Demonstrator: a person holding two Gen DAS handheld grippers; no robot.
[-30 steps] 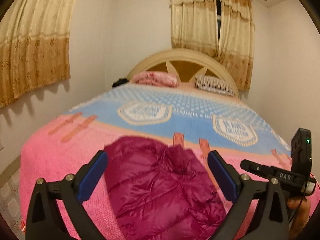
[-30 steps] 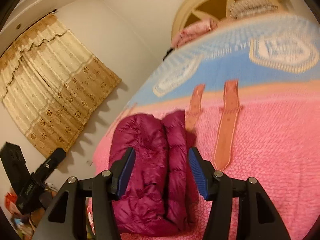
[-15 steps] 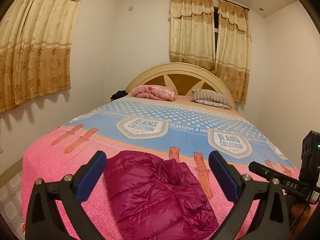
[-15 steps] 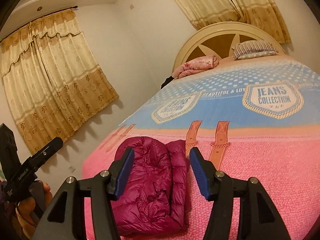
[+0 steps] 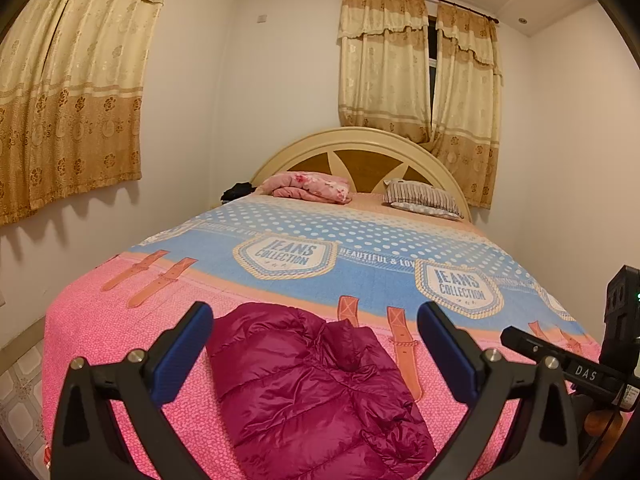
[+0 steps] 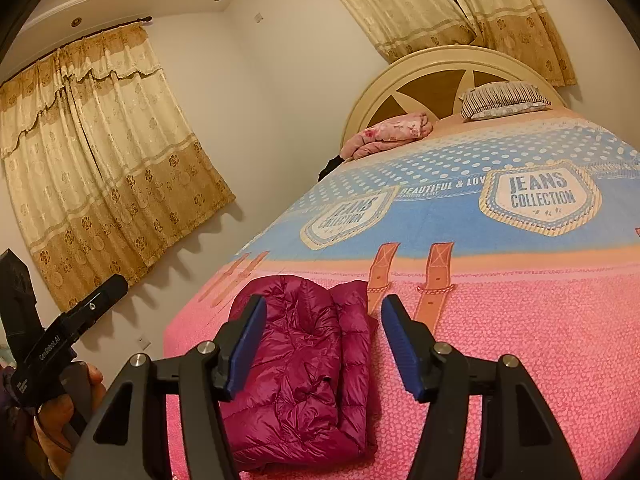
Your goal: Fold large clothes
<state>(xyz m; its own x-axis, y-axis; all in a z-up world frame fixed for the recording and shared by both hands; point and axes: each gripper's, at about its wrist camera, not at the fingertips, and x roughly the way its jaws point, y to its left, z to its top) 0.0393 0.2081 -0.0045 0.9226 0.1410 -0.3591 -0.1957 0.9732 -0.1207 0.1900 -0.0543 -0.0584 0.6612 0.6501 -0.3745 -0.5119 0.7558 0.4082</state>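
Left wrist view: left claw (image 5: 314,354) w/ blue pads spread wide apart, holding nothing, raised above the bed (image 5: 120,320). Magenta puffer jacket (image 5: 312,388) lies folded on the pink part of the bedspread near the foot edge, closer to the bed's left side. Right wrist view: right claw (image 6: 322,344) also apart & empty, above the same jacket. Pink blanket (image 5: 312,186) & striped pillow (image 5: 420,198) sit by the headboard (image 5: 360,152).

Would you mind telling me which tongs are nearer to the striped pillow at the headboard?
Neither clearly: both the left tongs and the right tongs hover open over the jacket at the bed's foot, far from the striped pillow.
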